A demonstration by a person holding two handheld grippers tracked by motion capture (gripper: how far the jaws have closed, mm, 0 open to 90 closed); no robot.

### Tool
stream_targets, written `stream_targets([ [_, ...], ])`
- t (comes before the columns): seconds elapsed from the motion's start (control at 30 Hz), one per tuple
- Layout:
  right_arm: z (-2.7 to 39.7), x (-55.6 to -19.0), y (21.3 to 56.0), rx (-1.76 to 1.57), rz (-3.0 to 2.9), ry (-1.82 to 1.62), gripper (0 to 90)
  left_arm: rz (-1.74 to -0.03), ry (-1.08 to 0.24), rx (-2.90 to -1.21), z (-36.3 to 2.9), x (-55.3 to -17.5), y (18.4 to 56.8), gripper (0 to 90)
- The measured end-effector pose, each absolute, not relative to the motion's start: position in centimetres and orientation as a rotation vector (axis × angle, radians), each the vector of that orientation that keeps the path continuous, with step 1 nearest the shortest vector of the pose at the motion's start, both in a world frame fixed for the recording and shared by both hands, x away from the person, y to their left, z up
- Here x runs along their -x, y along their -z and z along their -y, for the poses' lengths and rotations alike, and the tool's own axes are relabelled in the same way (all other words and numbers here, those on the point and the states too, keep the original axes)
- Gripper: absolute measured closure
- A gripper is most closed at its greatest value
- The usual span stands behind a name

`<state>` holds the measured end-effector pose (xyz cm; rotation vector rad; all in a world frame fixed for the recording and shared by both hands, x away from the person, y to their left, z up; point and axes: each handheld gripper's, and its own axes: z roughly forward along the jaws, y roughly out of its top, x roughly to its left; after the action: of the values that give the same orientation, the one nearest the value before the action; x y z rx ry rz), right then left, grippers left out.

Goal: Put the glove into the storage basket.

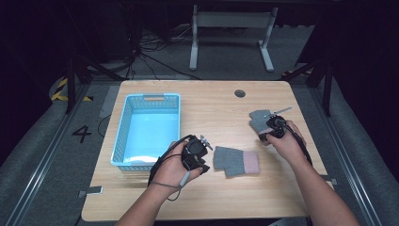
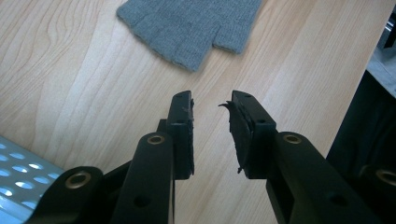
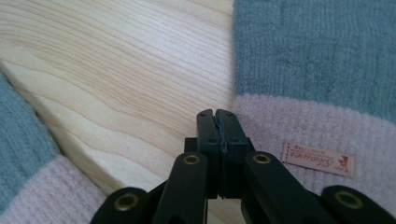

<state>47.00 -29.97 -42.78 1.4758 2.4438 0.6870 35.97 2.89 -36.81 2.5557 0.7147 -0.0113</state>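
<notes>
1. Right gripper (image 3: 217, 114) jaws are pressed together on nothing, right beside the far glove's (image 1: 260, 121) pink cuff (image 3: 308, 135).
2. Left gripper (image 2: 212, 105) sits half-open, empty, near the other glove (image 1: 235, 161).
3. Basket (image 1: 123, 129) is waiting; sliding in shut could just shove the knit away.

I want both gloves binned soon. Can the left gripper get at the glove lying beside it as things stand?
Probably yes. The left gripper has its jaws apart with nothing between them, and only bare table separates it from the grey glove.
</notes>
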Motion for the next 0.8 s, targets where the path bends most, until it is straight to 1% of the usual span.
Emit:
stream_targets([
  [0.4, 31.5, -46.4, 42.9, -1.512, -2.431, -0.671, 89.9, -0.708, 0.01, -2.557, -2.7, -36.0, 36.8, 70.5],
  [0.6, 31.3, -46.0, 42.3, -1.469, -2.443, -0.709, 89.5, -0.703, 0.013, -2.559, -2.6, -36.1, 36.7, 70.2],
  [0.8, 31.6, -46.1, 41.1, -1.451, -2.418, -0.739, 83.3, -0.7, 0.013, -2.559, -2.5, -36.1, 36.7, 70.1],
])
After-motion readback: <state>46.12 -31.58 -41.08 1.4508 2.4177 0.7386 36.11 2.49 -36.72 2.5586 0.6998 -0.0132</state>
